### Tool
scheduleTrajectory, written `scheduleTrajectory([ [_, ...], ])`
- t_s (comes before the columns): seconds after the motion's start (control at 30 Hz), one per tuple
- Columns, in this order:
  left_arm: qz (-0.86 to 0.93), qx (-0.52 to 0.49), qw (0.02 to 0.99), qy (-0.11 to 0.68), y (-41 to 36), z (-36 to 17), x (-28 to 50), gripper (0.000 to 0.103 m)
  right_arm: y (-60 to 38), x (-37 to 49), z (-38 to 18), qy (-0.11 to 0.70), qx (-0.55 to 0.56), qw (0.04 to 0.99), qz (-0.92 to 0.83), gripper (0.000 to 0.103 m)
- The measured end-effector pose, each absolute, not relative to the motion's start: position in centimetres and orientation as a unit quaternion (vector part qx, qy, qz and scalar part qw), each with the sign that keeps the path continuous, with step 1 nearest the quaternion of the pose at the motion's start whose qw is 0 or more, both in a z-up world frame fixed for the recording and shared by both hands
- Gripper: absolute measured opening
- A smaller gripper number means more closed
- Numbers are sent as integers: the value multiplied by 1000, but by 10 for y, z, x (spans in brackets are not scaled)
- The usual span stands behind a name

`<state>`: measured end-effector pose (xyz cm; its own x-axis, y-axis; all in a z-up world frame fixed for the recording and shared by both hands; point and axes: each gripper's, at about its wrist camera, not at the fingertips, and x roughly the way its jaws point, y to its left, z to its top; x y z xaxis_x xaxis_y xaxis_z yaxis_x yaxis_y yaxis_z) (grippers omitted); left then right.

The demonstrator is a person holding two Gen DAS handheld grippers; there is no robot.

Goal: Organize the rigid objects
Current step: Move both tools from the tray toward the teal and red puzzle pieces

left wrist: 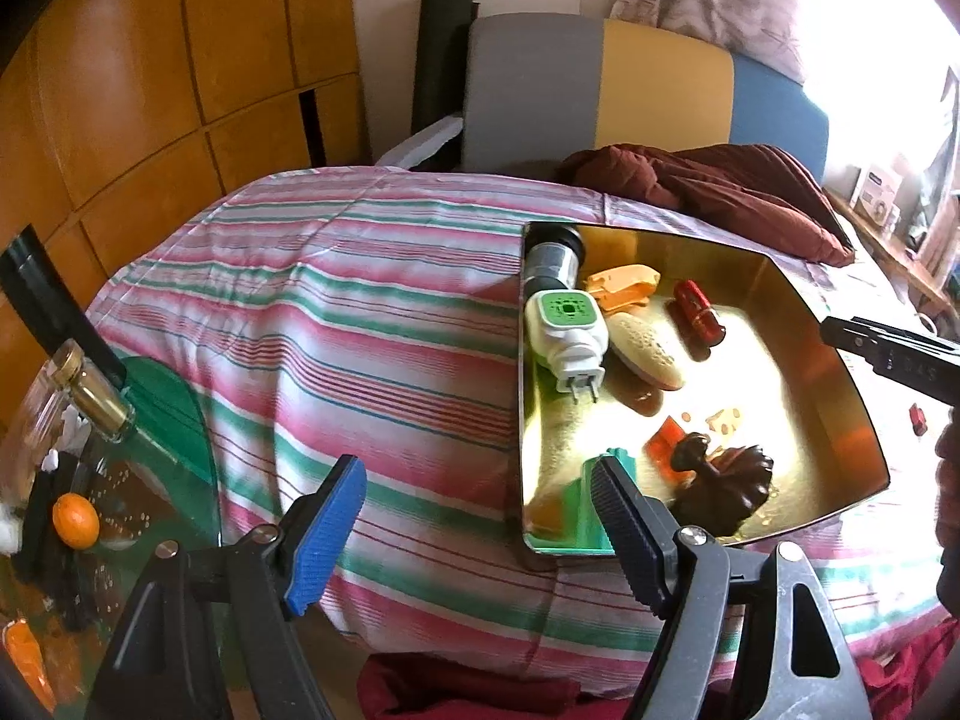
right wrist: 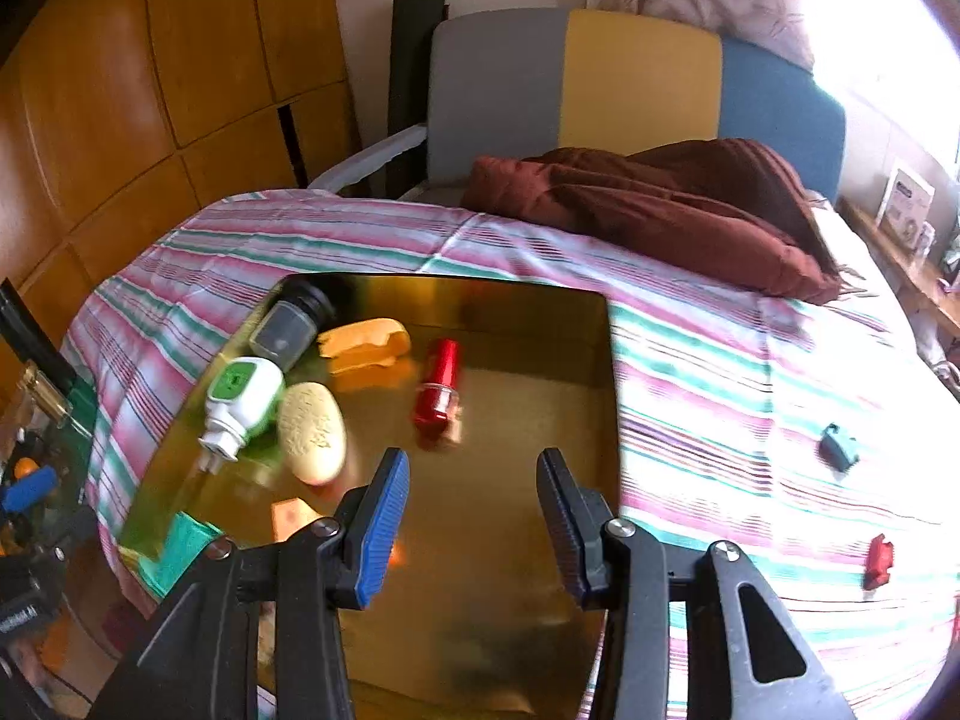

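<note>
A gold tray [left wrist: 834,360] lies on the striped bedsheet [left wrist: 360,300]. It holds a white and green plug-in device [left wrist: 567,330], a dark jar [left wrist: 549,261], a beige oval stone [left wrist: 645,348], an orange piece [left wrist: 624,285], a red tube [left wrist: 699,312], a brown figurine [left wrist: 726,480], and small orange and green blocks. My left gripper [left wrist: 477,534] hangs open at the tray's near-left corner, holding nothing. My right gripper [right wrist: 474,492] is open above the tray's bare floor [right wrist: 528,408], nothing between its fingers. A teal piece [right wrist: 838,446] and a red piece [right wrist: 878,561] lie loose on the sheet to the right.
A maroon blanket [right wrist: 660,204] is bunched at the bed's far side, before a grey, yellow and blue headboard [right wrist: 636,78]. To the left, a glass table [left wrist: 162,420] carries a gold-lidded jar [left wrist: 90,396] and an orange fruit [left wrist: 75,521]. Wooden panels [left wrist: 150,60] stand behind.
</note>
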<state>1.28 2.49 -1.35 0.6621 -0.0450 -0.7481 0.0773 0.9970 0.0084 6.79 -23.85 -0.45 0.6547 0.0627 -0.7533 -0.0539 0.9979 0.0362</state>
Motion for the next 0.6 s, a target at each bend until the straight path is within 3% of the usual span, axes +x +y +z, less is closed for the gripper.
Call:
scheduleTrajectory([
  [0.6,-74,63,907,409,-19,-11,10,78,-380,31,-8,413,47,904,-100,45],
])
